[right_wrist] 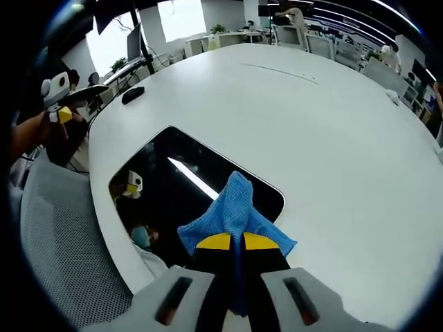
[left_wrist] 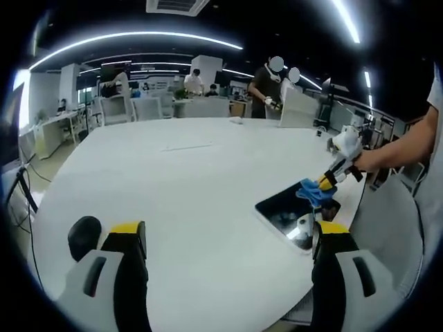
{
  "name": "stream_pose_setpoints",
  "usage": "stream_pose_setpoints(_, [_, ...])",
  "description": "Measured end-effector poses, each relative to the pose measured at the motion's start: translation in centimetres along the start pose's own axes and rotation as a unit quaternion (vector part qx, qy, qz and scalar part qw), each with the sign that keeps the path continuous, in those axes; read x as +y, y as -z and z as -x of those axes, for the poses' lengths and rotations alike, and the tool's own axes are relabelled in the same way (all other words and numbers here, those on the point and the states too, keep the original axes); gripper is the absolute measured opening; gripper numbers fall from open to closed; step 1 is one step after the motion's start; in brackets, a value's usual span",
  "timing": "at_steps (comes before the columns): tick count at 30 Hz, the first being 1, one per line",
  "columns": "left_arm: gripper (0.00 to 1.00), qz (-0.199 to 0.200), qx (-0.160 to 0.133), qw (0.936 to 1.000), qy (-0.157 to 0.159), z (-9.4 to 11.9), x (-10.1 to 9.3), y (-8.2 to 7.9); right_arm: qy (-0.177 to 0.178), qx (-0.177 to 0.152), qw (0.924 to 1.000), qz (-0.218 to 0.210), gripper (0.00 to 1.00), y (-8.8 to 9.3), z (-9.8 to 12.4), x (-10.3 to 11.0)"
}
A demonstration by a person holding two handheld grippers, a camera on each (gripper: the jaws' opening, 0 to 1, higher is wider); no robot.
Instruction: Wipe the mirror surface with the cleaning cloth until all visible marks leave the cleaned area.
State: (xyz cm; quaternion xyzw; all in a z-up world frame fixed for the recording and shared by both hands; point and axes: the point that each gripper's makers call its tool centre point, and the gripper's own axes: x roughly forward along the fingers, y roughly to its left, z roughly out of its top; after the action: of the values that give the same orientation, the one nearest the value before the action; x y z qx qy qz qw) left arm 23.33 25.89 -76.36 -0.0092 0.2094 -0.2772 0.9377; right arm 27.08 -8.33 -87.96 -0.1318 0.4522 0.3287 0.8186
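A dark rectangular mirror (left_wrist: 285, 207) lies flat near the edge of the white table (left_wrist: 194, 180). My right gripper (left_wrist: 331, 178) comes in from the right, held by a hand, and presses a blue cloth (left_wrist: 313, 194) onto the mirror's far end. In the right gripper view the mirror (right_wrist: 166, 183) reflects a ceiling light, and the blue cloth (right_wrist: 235, 207) lies on its near corner with my right gripper (right_wrist: 237, 242) shut on it. My left gripper (left_wrist: 228, 232) stands open over the table, to the left of the mirror, with nothing between its jaws. It also appears far left as my left gripper (right_wrist: 57, 93).
A black mouse-like object (left_wrist: 83, 235) lies by the table edge, the same object (right_wrist: 133, 95) in the other view. A grey mesh chair (right_wrist: 55, 235) stands close to the mirror side of the table. Several people and chairs are at the far desks (left_wrist: 201, 86).
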Motion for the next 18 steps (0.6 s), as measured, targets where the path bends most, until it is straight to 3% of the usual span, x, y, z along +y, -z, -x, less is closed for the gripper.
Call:
stream_pose_setpoints(11, [0.99, -0.005, 0.006, 0.9999, 0.007, 0.01, -0.54, 0.04, 0.006, 0.002, 1.0, -0.006, 0.0, 0.1, 0.08, -0.14])
stream_pose_setpoints(18, [0.99, -0.009, -0.002, 1.0, 0.004, 0.26, -0.34, -0.77, 0.005, -0.005, 0.9997, -0.022, 0.0, 0.19, -0.01, -0.29])
